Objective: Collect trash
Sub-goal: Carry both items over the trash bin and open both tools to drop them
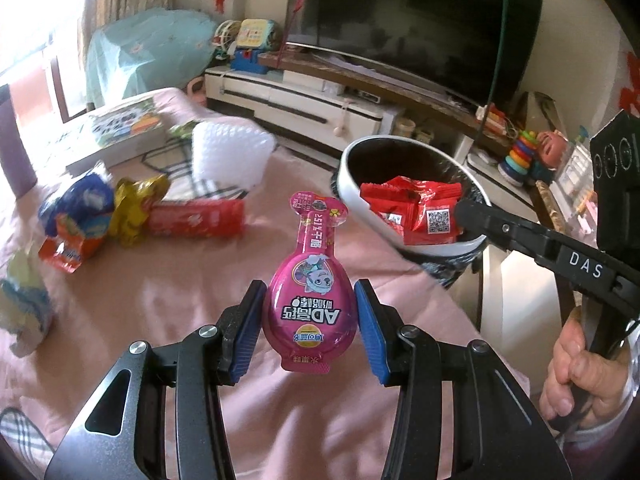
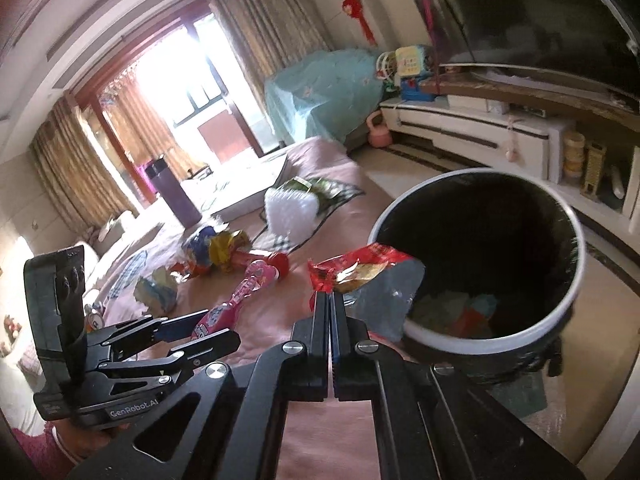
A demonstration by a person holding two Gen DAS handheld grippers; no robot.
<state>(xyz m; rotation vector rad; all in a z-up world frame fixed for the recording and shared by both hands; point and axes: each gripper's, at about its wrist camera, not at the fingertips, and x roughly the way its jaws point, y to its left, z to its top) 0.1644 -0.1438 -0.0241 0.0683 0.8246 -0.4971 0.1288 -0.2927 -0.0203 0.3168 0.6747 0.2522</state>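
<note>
My left gripper (image 1: 310, 320) is shut on a pink egg-shaped candy pack (image 1: 308, 300), held upright above the pink tablecloth (image 1: 160, 300). The right wrist view shows the same left gripper (image 2: 218, 328) and pack (image 2: 256, 276) from the side. My right gripper (image 2: 330, 300) is shut on a red wrapper (image 2: 360, 268) with a silver inside, at the near rim of the white-rimmed, black-lined trash bin (image 2: 436, 339). In the left wrist view the right gripper (image 1: 464, 212) holds that wrapper (image 1: 412, 212) over the bin (image 1: 343, 176) mouth. Other trash lies deep inside.
Still on the cloth are a blue and orange wrapper (image 1: 76, 216), a gold wrapper (image 1: 136, 208), a red box (image 1: 196, 220), white foam netting (image 1: 228, 152) and a pale wrapper (image 1: 24, 300). A book (image 1: 124, 124) and purple bottle (image 2: 172, 192) stand farther back. A TV cabinet (image 1: 304, 108) lies beyond.
</note>
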